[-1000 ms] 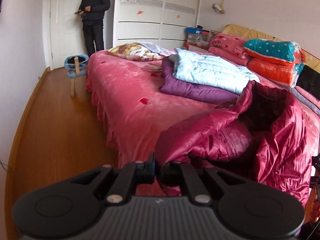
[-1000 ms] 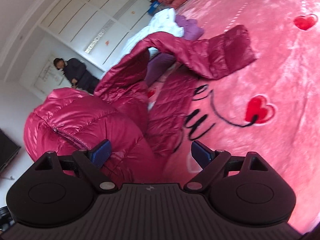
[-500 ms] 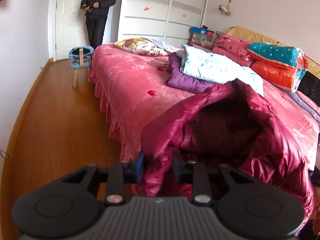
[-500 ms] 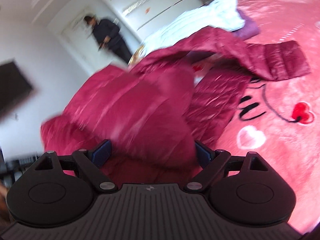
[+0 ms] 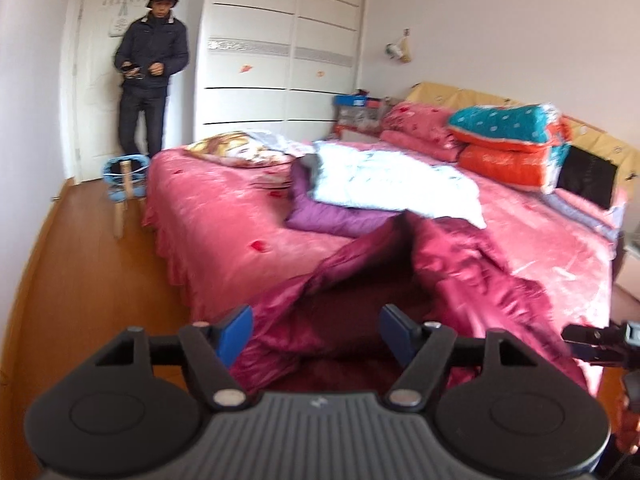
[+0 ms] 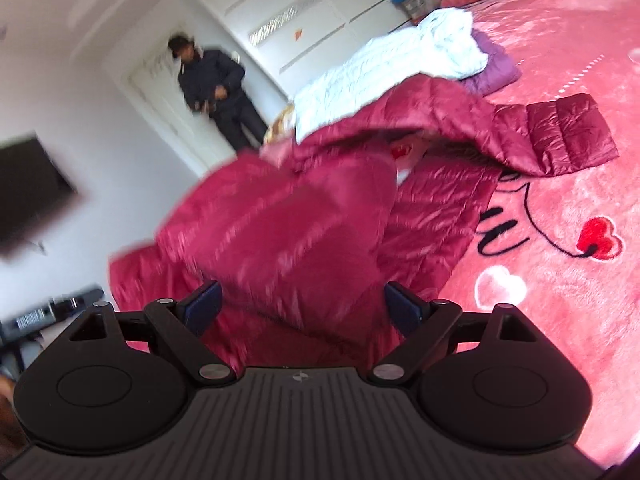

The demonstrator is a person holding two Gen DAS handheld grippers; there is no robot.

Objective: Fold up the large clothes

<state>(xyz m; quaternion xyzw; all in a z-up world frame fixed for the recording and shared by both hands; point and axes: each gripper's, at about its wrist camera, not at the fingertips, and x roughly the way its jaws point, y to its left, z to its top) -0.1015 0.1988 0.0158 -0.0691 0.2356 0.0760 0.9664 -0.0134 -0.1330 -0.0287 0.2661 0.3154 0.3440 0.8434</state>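
Note:
A dark red down jacket (image 5: 460, 280) lies crumpled on the near part of the pink bed (image 5: 224, 232). My left gripper (image 5: 316, 330) hovers at its near edge, its jaws opening, with jacket fabric lying between the blue pads but not pinched. In the right wrist view the same jacket (image 6: 304, 216) bulges up in front, one sleeve (image 6: 560, 136) stretched out flat to the right. My right gripper (image 6: 302, 306) stands open, its pads wide apart over the jacket. The right gripper also shows at the right edge of the left wrist view (image 5: 596, 342).
A white jacket (image 5: 392, 184) lies on a purple one (image 5: 332, 216) mid-bed. Folded quilts (image 5: 504, 144) are stacked at the headboard. A person (image 5: 150, 68) stands by the door beside the white wardrobe (image 5: 280, 52). A small stool (image 5: 124, 184) stands on the wooden floor.
My left gripper went from shut on the jacket's edge to open, letting it go. The jacket has dropped lower on the bed. My right gripper stayed open and rose and rolled.

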